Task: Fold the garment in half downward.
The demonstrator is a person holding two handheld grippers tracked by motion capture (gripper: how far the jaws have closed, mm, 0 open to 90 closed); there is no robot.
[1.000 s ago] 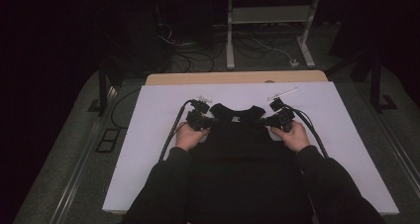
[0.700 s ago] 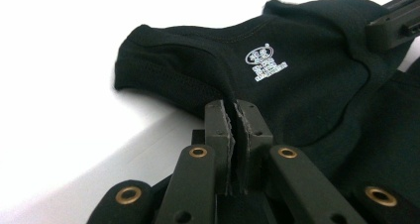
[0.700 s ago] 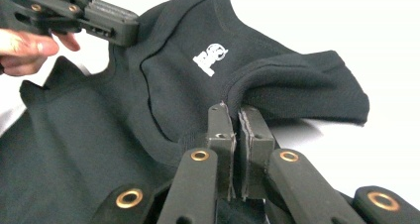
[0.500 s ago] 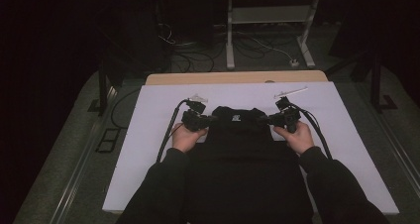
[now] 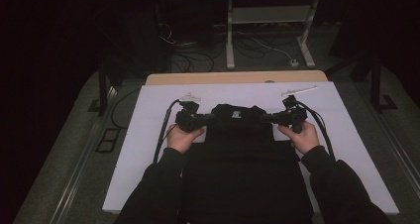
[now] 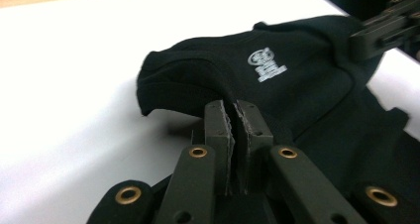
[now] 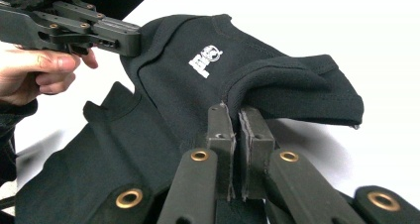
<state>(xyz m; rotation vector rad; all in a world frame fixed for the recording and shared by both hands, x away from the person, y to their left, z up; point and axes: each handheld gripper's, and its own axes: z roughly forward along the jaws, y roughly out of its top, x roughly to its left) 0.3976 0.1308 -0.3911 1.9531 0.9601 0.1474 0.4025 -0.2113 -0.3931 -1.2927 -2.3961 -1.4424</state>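
Our left fingers (image 6: 232, 130) pinch one shoulder seam of the black shirt (image 5: 242, 149), our right fingers (image 7: 241, 130) the other. Between them the collar sags over the white counter (image 5: 148, 115): soft, light cloth, best gripped at seams.

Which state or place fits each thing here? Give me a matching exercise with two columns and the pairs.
1. left gripper
2. right gripper
3. black garment
4. white printed logo

a. on the fabric between the two grips
b. shut on the garment's left shoulder edge
c. shut on the garment's right shoulder edge
d. spread over the white table cover

Pairs: 1-b, 2-c, 3-d, 4-a
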